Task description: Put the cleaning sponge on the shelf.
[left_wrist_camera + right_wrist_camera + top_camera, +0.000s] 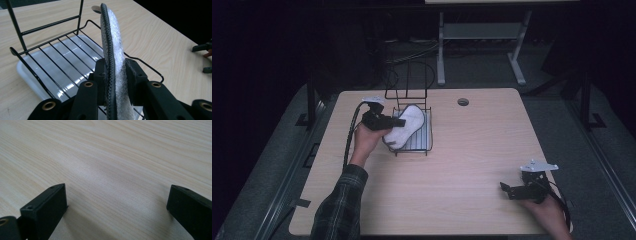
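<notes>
A white fleecy insole with a dark sole edge stands on its edge over a black wire rack. My left gripper is shut on the insole's near end. In the left gripper view the two jaws press on either side of the insole, the dark edge toward the left jaw. Under the rack's bars lies a white tray. My right gripper rests low over the table's front right corner. It is open, with only bare wood between its jaws.
The light wooden table has a round cable hole near its far edge. The rack's tall wire back rises behind the tray. Dark floor and a desk frame lie beyond the table.
</notes>
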